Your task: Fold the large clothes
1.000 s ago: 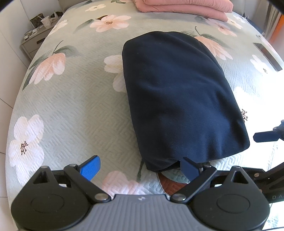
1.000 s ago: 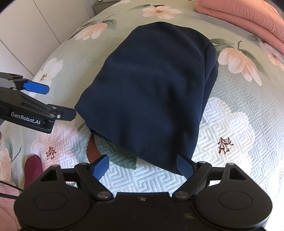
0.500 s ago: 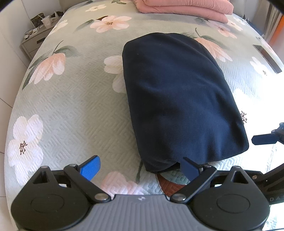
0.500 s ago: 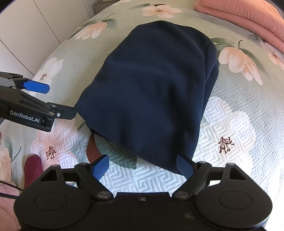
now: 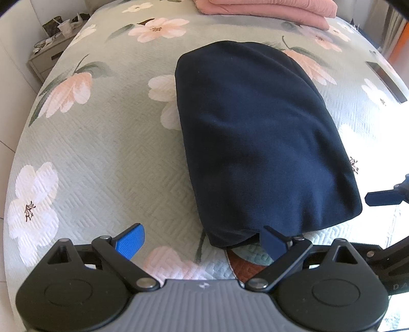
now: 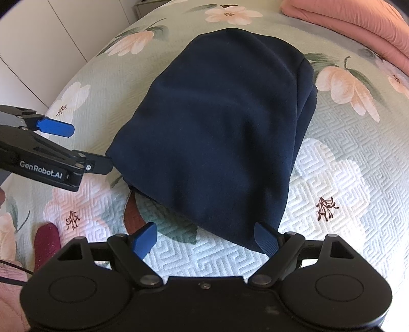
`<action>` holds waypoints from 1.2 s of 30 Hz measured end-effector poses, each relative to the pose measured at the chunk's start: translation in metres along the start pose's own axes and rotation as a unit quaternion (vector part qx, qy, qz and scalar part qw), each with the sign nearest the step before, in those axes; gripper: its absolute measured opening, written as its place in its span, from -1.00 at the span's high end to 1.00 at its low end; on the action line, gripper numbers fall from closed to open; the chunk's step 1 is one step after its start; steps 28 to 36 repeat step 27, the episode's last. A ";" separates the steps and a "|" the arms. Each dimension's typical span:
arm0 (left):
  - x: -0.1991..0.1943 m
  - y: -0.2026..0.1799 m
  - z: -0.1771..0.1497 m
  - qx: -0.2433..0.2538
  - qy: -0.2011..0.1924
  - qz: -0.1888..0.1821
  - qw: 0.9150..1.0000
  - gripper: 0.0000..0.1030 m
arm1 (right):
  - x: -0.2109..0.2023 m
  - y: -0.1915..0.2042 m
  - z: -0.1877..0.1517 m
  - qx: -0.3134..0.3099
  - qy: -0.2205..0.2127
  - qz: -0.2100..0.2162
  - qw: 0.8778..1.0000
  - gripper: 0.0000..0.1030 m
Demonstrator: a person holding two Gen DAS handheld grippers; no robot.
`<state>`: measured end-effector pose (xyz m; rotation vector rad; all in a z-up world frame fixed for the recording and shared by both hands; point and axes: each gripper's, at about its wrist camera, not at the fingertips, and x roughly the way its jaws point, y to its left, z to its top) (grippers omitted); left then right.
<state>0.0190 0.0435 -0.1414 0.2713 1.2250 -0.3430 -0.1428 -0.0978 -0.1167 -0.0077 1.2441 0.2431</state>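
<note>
A dark navy garment (image 5: 258,138) lies folded into a thick oblong bundle on the floral bedspread (image 5: 102,158), also filling the middle of the right wrist view as the navy bundle (image 6: 217,132). My left gripper (image 5: 202,242) stands open at the bundle's near left corner, its right finger just touching the hem. My right gripper (image 6: 207,240) is open at the near right corner, its right fingertip against the cloth edge. Neither holds any cloth. The left gripper (image 6: 74,148) also shows from the side in the right wrist view, its jaws apart beside the bundle.
Folded pink bedding (image 5: 268,7) lies at the head of the bed, and the same pink bedding (image 6: 358,23) shows at the upper right. A bedside cabinet (image 5: 48,56) with clutter stands far left. A white wall (image 6: 46,43) runs along the left. A dark flat object (image 5: 386,79) lies near the bed's right edge.
Both views have shifted only very slightly. The garment lies the same and both grippers stay open.
</note>
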 end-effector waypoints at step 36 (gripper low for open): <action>0.014 -0.001 0.000 0.001 0.018 -0.013 1.000 -0.92 | 0.008 -0.002 0.001 0.000 0.009 -0.002 1.000 -0.90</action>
